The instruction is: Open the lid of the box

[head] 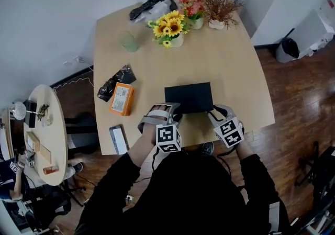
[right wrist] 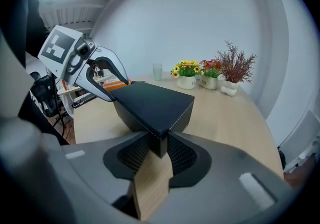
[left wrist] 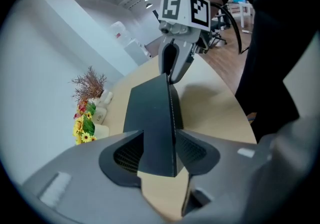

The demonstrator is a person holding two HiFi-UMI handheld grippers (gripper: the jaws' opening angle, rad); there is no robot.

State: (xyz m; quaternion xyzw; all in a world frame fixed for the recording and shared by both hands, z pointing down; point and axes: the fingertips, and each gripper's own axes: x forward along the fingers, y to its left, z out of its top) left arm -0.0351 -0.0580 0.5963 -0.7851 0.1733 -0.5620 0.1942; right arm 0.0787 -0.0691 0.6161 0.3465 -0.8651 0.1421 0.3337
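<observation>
Lying where is the black box? — Reader

On the tan table, close to its 6 o'clock edge in the head view, long side set crosswise. Its lid sits flat and closed. — Legend

How do the grippers stand to it? — Reader

The left gripper is at the box's 8 o'clock corner. Its jaws are at a middling gape, with pads pressed on either side of the box's end. The right gripper is at the 4 o'clock corner. Its jaws are set narrower and clamp that corner, one pad on each wall. The box rests on the table between them. — Legend

And round about? — Reader

From the box, an orange packet lies at 9 o'clock, well apart, with a black bag just beside its far end. A flat silver device lies at 8 o'clock by the table's edge. A green cup stands at 10 o'clock and a pot of sunflowers near 12. Red flowers and dried sprigs line the far edge, between 12 and 1 o'clock. A cluttered round side table stands beyond the 9 o'clock side. — Legend
</observation>
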